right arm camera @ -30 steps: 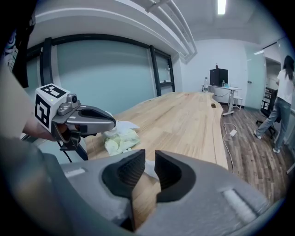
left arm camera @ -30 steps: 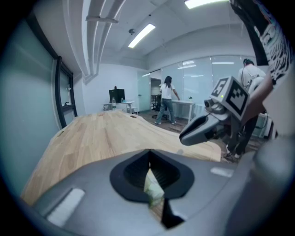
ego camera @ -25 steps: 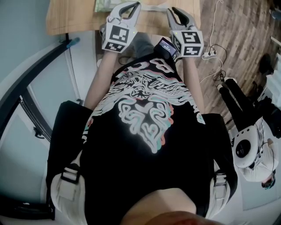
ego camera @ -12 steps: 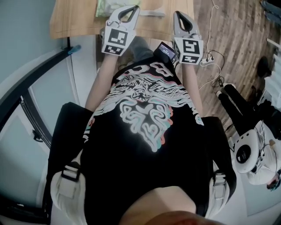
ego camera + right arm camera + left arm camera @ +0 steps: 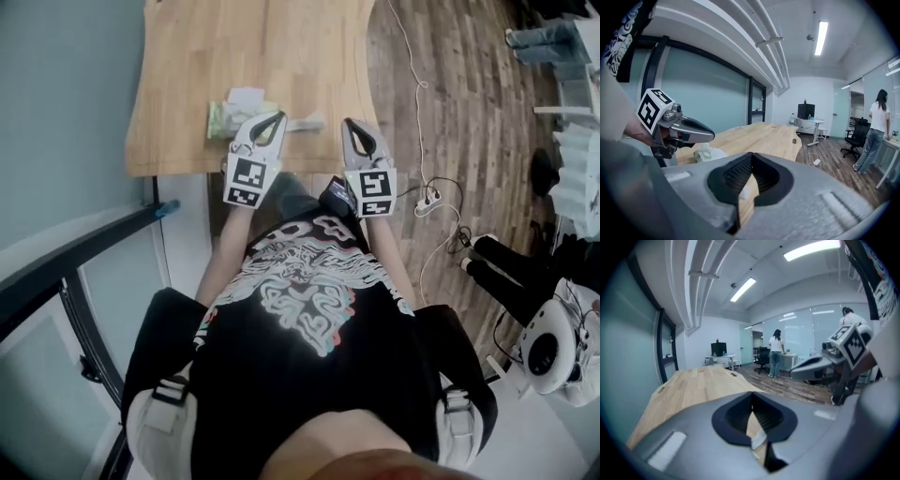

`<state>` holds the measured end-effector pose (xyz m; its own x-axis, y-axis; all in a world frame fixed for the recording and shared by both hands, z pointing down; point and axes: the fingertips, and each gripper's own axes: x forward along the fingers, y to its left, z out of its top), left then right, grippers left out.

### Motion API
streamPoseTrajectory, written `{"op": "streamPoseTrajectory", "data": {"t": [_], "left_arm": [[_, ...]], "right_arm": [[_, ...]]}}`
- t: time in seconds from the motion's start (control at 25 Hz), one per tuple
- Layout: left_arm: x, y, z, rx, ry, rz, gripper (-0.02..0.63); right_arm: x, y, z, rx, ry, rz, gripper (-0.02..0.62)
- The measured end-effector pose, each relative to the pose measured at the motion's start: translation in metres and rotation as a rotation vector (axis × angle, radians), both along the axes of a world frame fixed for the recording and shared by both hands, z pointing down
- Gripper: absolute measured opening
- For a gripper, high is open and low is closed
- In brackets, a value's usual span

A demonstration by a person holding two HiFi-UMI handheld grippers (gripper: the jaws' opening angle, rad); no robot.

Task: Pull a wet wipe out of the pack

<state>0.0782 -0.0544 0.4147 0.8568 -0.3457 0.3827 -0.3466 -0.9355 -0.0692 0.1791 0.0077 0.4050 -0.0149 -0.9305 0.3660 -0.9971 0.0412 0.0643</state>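
Wooden desk (image 5: 281, 56) bears the wipe pack (image 5: 225, 120); I see my left tool (image 5: 277, 117) just beside the pack and my right tool (image 5: 348, 124) farther from it, both clenched on nothing.

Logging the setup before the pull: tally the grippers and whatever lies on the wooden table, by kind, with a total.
grippers: 2, the left gripper and the right gripper
wet wipe pack: 1
white flat item: 1
total: 4
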Motion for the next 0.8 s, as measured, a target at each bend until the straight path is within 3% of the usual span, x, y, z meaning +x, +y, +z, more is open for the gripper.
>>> {"op": "streamPoseTrajectory", "data": {"t": [0.8], "left_arm": [[-0.012, 0.028, -0.048, 0.065, 0.03, -0.036, -0.012]], "right_arm": [[-0.018, 0.03, -0.04, 0.061, 0.001, -0.027, -0.002]]}}
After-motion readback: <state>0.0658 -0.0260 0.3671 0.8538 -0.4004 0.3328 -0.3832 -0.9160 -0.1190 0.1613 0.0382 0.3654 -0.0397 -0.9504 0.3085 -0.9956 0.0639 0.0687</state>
